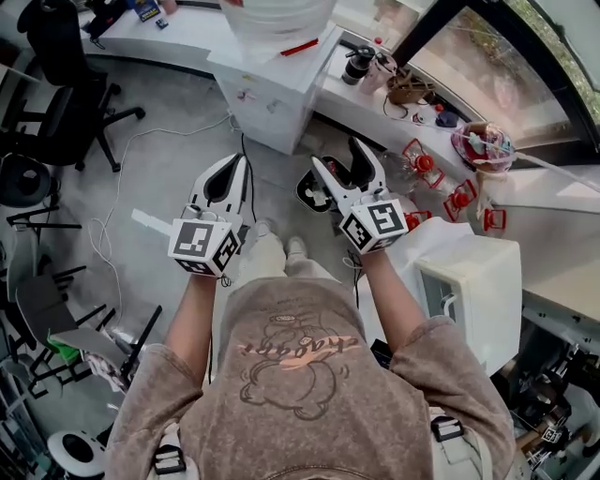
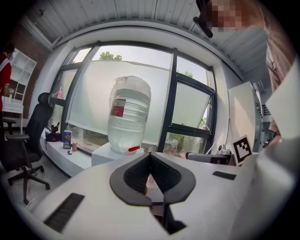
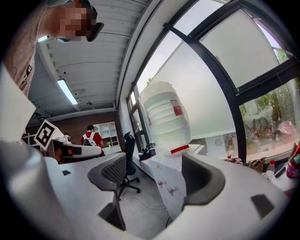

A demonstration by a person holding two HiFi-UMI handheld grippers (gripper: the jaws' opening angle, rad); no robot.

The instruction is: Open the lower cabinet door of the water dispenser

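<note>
The white water dispenser stands ahead of me against the window counter, with a clear bottle upside down on top. Its front looks closed, and I cannot make out the lower door's edge. My left gripper is held short of it, shut with nothing in it; in the left gripper view the ribbed pads meet below the bottle. My right gripper is open and empty, also apart from the dispenser. In the right gripper view the dispenser body shows between the wide jaws, some way off.
A black office chair stands at the left, with a white cable across the floor. At my right is a white appliance. The counter holds bottles, a bag and red items. A person in red stands far off.
</note>
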